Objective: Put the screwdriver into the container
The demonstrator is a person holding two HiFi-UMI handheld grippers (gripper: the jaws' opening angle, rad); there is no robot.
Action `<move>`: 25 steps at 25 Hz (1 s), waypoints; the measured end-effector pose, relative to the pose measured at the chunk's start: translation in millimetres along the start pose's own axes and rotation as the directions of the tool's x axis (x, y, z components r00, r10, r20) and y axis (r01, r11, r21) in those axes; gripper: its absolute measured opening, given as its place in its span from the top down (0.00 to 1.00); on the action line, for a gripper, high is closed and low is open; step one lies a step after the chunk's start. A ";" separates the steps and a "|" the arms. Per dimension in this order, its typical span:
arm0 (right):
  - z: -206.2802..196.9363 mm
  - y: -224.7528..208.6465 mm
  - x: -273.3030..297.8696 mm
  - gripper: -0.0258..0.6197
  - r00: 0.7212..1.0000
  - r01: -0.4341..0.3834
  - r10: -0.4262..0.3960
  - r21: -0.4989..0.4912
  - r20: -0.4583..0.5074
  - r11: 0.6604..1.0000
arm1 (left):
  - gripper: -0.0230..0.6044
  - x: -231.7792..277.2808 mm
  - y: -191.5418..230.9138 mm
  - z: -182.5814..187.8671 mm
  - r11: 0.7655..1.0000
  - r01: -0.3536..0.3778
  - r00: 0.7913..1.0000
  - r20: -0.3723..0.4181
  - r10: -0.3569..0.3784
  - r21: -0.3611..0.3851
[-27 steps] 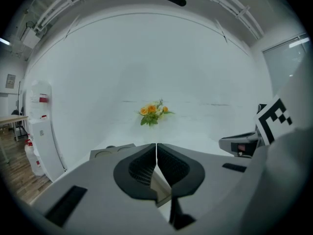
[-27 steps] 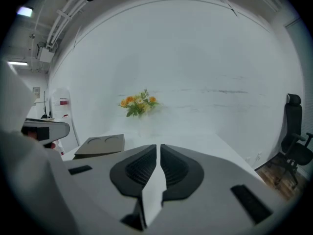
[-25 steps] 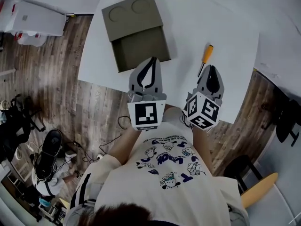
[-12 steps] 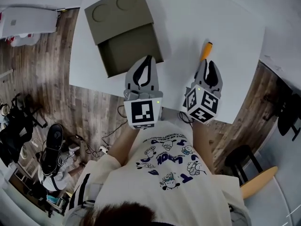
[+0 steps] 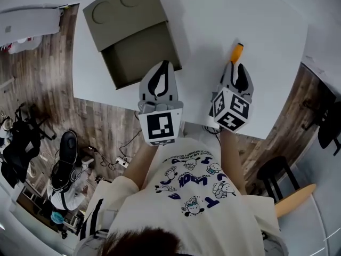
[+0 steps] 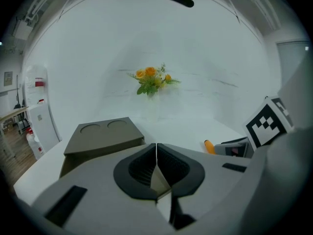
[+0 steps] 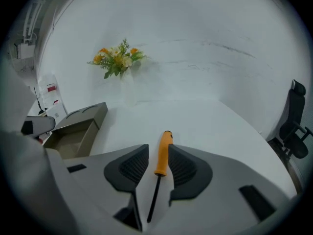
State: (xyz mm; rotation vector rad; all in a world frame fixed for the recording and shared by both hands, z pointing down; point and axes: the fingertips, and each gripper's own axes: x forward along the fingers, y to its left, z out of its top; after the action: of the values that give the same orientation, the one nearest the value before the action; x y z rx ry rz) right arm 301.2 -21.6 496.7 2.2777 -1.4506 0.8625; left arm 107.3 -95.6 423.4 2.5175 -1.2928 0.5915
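While the screwdriver (image 7: 164,153) lies flat on the white table (image 5: 224,15), orange handle away from the person and dark shaft toward them, the right gripper (image 7: 158,150) straddles it. Its jaws have just been opening and stand spread, with the handle between them, close to the pad on the right of the right gripper view and clear of the other, so nothing pinches it. To the left and well apart on the same table sits the container (image 5: 133,31), an olive-grey box with an open compartment facing the person and a covered part with two round recesses beyond. The left gripper (image 6: 156,155) hangs near that open end, fingers pressed together with nothing between them. A sprig of orange flowers (image 6: 152,81) stands at the table's far side.
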 end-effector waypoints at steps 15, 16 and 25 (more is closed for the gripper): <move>-24.1 -3.7 28.9 0.73 0.994 0.028 -0.024 0.034 -0.106 0.999 | 0.93 5.0 6.0 -16.1 0.999 -0.041 0.998 -0.050 0.040 -0.021; -25.9 -4.9 29.5 0.73 0.993 0.031 -0.027 0.036 -0.113 0.999 | 0.93 4.6 7.1 -17.0 0.998 -0.047 0.997 -0.055 0.046 -0.028; -27.7 -10.9 33.3 0.79 0.989 0.047 -0.041 0.037 -0.144 0.998 | 0.93 4.5 14.8 -20.2 0.995 -0.088 0.995 -0.060 0.085 -0.049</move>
State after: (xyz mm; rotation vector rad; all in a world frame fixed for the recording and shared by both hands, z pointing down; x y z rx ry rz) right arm 312.2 -25.3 539.8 2.2166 -1.3277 1.0283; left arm 92.7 -99.2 443.9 2.3949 -1.3841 0.6358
